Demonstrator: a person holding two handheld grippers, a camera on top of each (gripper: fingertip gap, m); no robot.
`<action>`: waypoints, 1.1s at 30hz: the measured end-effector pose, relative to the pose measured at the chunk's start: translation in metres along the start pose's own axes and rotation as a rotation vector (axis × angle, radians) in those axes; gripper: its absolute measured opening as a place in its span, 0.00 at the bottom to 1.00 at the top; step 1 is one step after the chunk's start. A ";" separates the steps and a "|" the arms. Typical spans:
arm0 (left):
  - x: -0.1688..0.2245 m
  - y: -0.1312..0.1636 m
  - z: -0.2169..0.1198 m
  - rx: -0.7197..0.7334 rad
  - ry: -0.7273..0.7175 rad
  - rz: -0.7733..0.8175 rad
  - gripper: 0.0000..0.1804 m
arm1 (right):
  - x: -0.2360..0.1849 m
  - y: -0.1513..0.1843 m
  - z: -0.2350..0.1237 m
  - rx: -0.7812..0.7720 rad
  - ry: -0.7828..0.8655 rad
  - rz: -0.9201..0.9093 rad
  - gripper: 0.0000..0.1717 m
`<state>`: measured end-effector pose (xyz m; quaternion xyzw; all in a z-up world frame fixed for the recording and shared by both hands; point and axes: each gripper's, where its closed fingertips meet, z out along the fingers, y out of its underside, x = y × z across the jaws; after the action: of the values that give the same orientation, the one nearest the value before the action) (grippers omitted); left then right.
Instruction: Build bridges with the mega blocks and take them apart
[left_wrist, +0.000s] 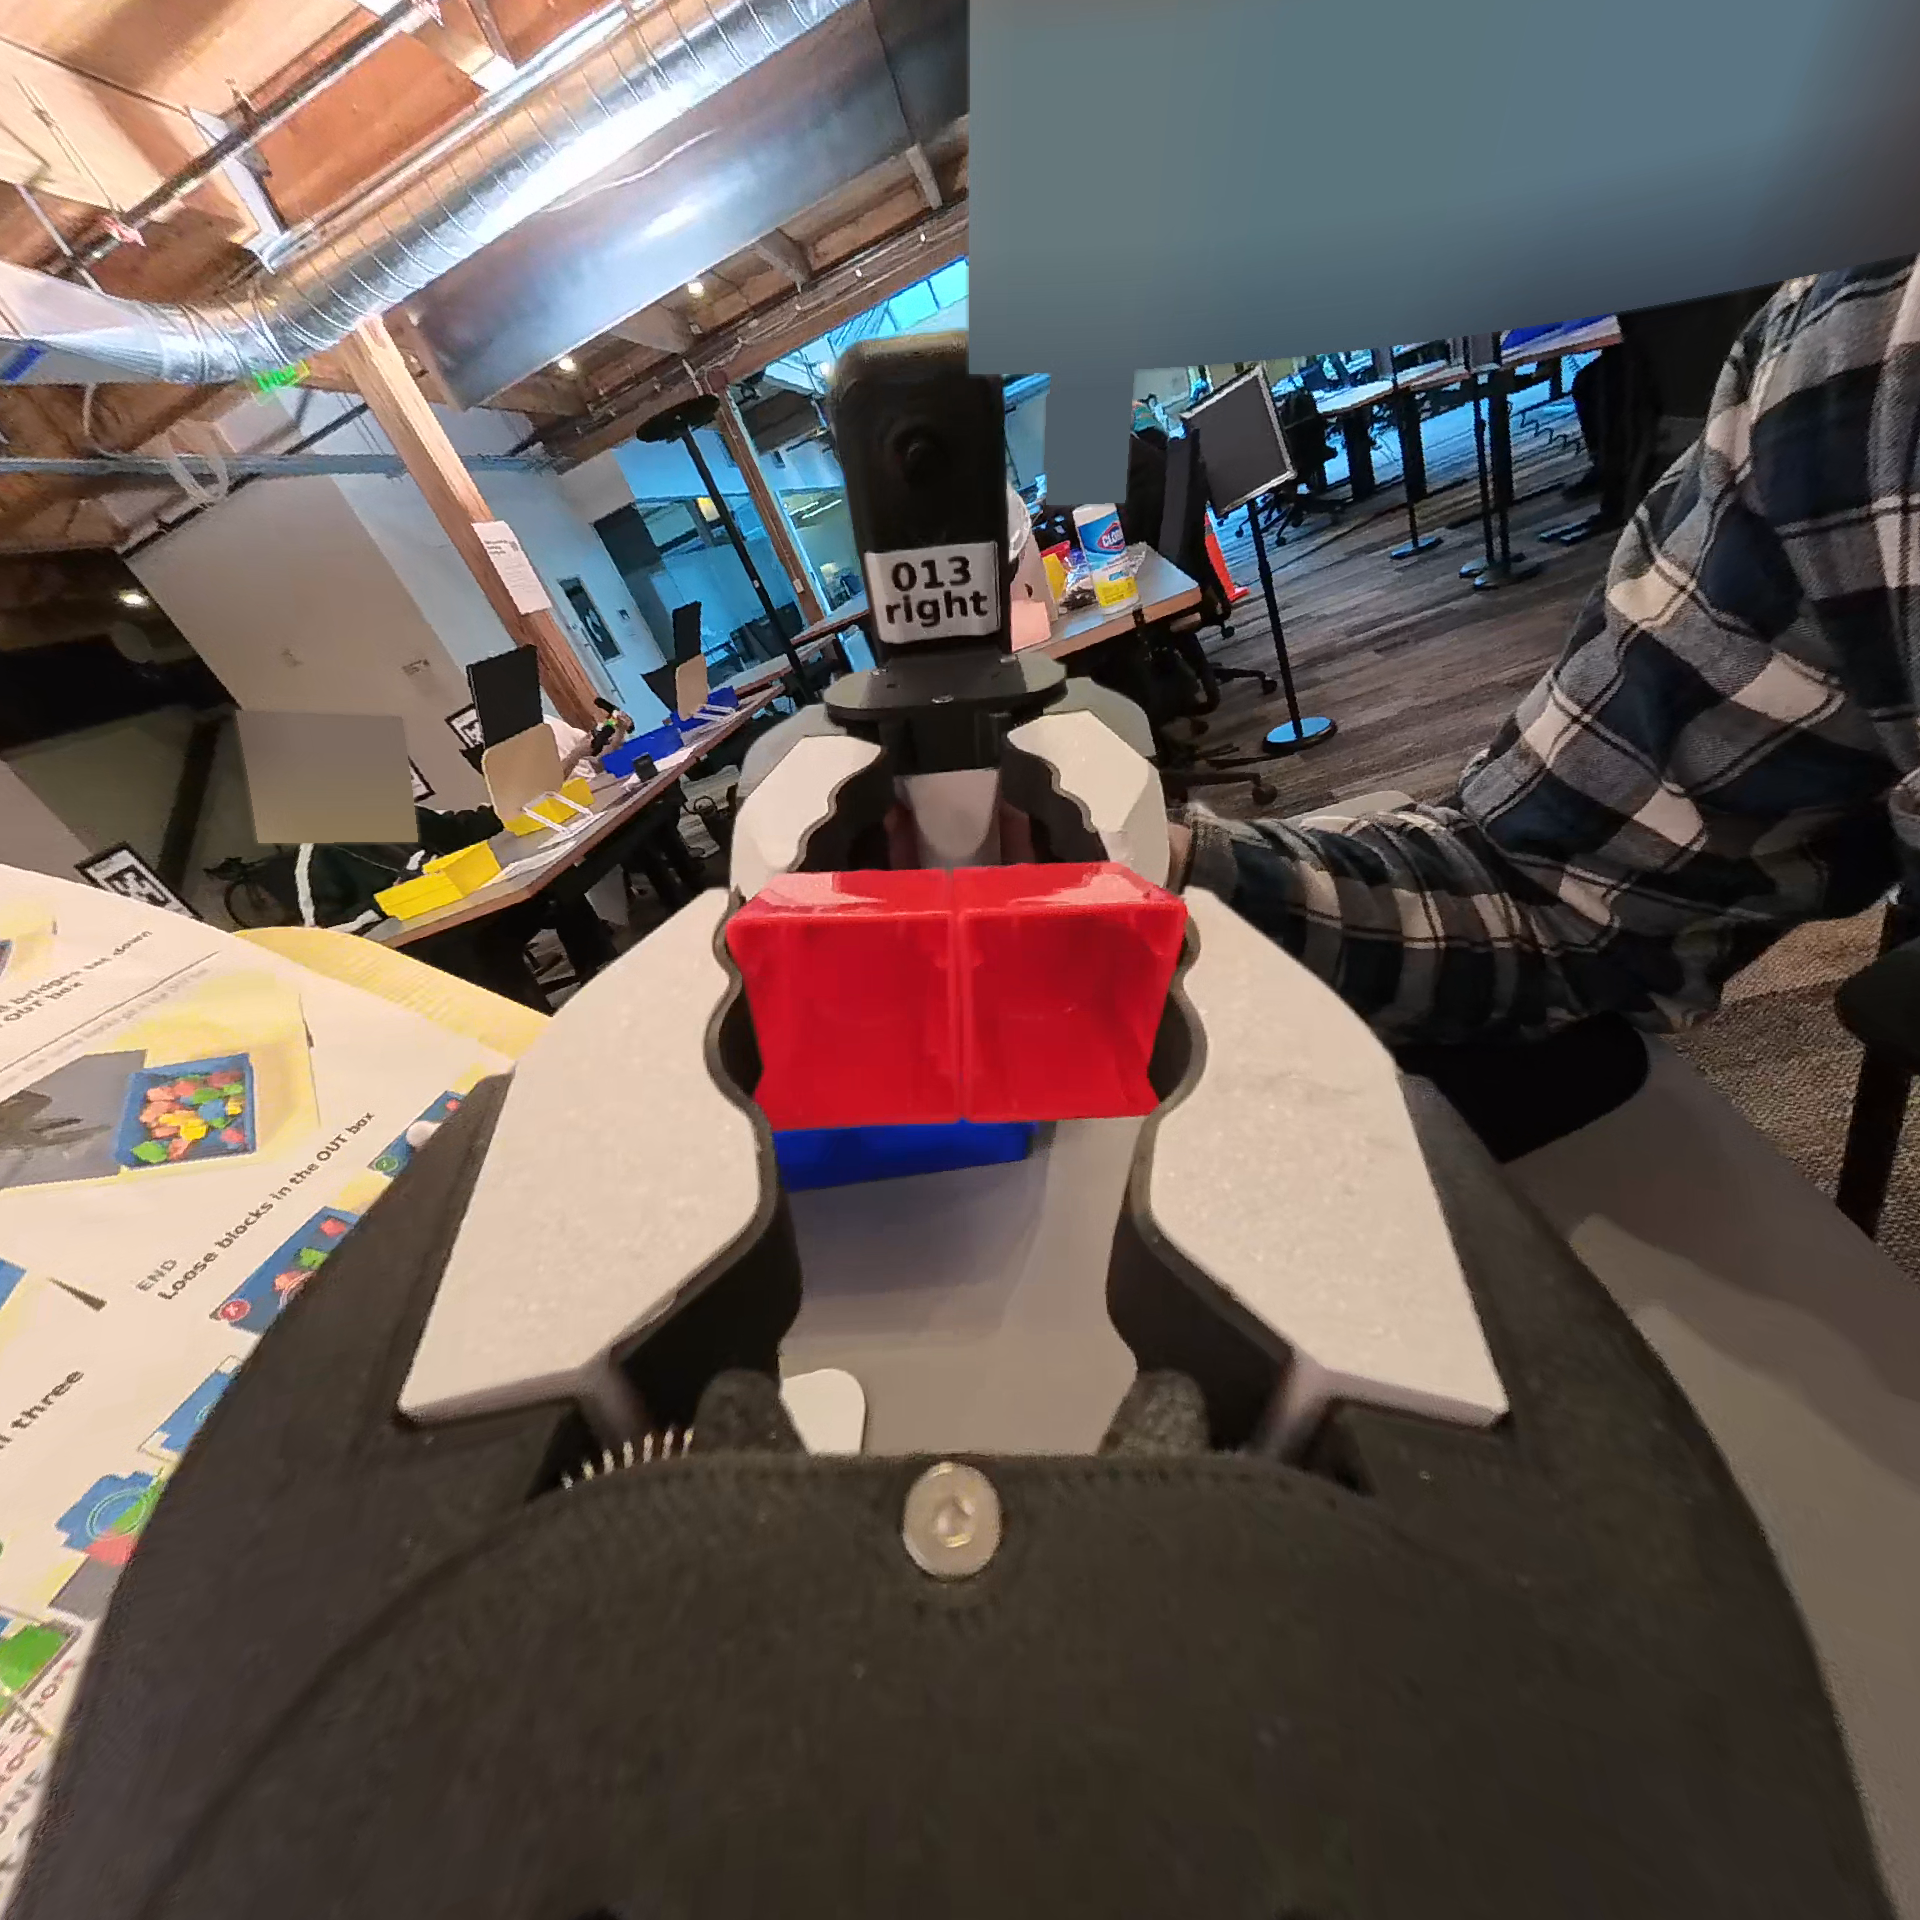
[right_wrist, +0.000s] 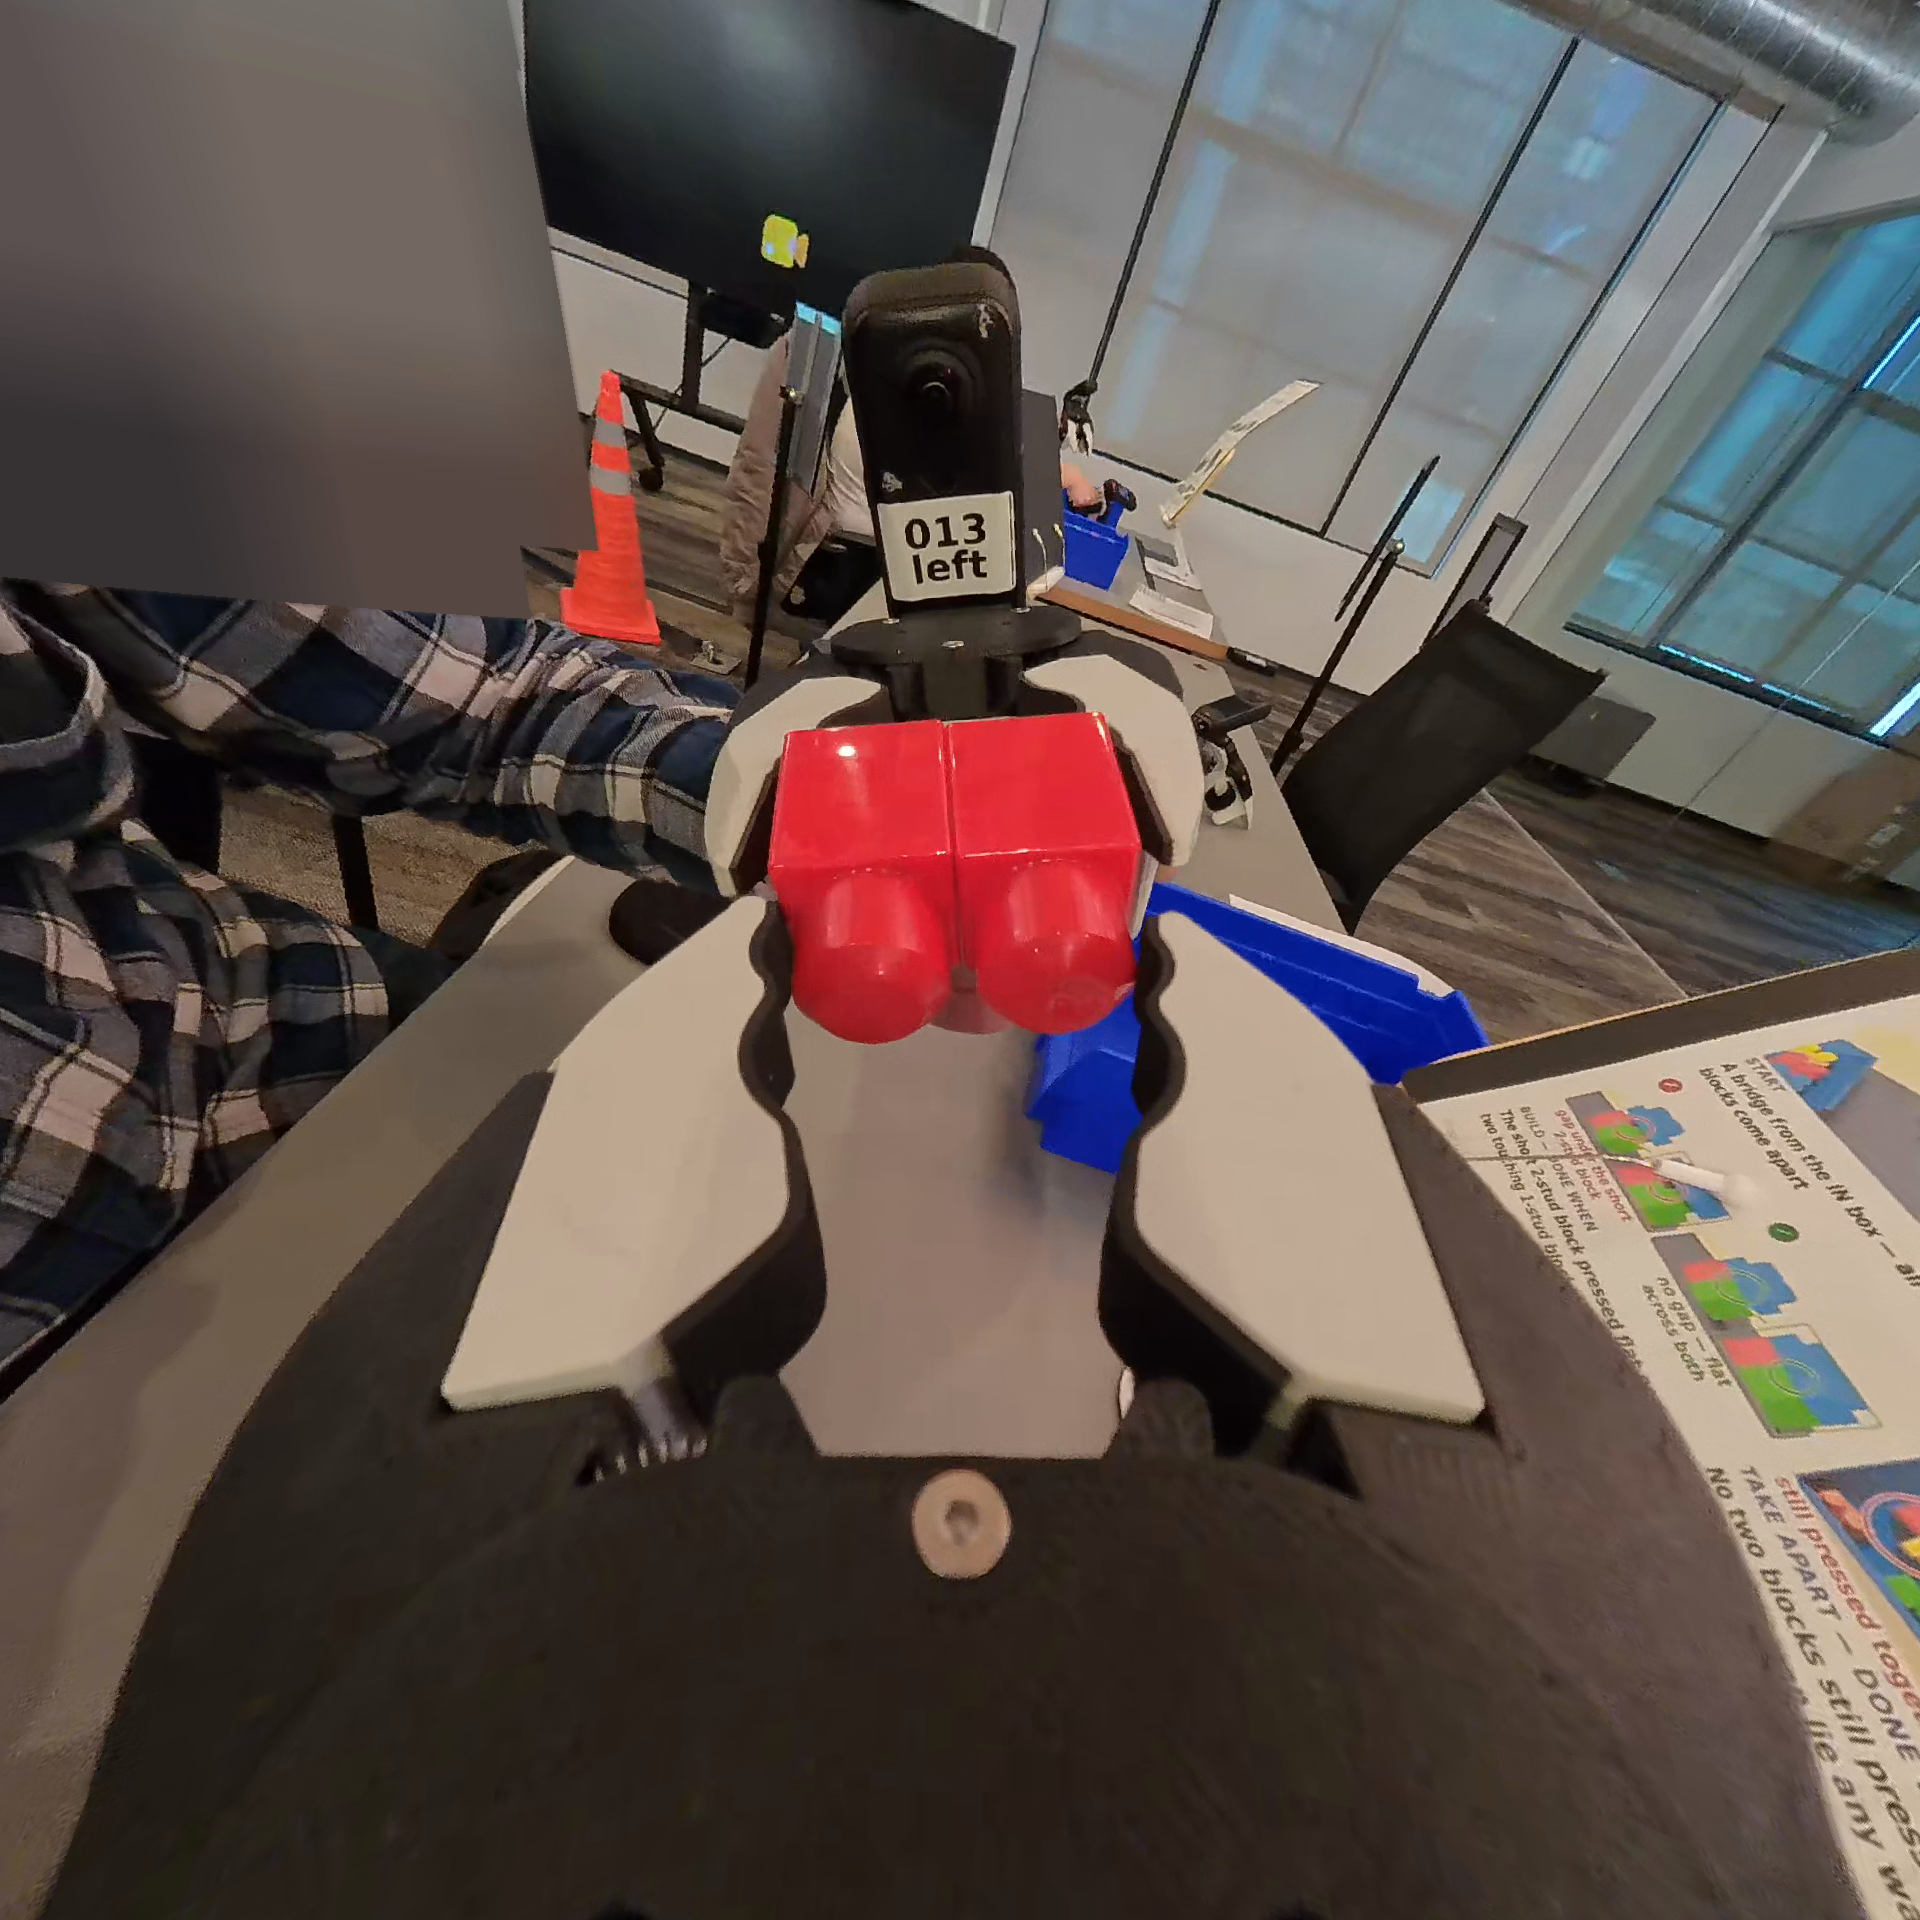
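Left wrist view: left gripper clamps two glossy red single-stud plastic blocks side by side, hollow undersides toward it, above the blue plastic bin.

Right wrist view: right gripper closed on the same pair, studs facing it, long axis crosswise.

Judged step: holding the pair together; next needs a two-stud block pressed across

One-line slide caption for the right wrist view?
Two red one-stud blocks held side by side in mid-air, studs toward the camera, gripped between the left gripper and right gripper.

Blue bin beside right fingers
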<state>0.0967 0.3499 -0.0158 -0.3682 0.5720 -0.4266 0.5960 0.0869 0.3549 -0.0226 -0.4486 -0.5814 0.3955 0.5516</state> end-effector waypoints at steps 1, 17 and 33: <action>0.000 0.000 0.000 0.005 0.002 -0.003 0.41 | 0.000 -0.001 0.000 0.005 0.001 -0.001 0.37; -0.008 -0.008 0.003 0.031 0.026 -0.019 0.41 | 0.004 -0.009 -0.005 0.056 0.044 -0.056 0.37; -0.007 -0.012 0.013 0.106 0.048 -0.088 0.41 | 0.003 -0.014 -0.005 0.103 0.034 -0.044 0.40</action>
<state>0.1085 0.3514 -0.0013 -0.3504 0.5460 -0.4909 0.5815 0.0904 0.3534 -0.0080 -0.4132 -0.5607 0.4050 0.5923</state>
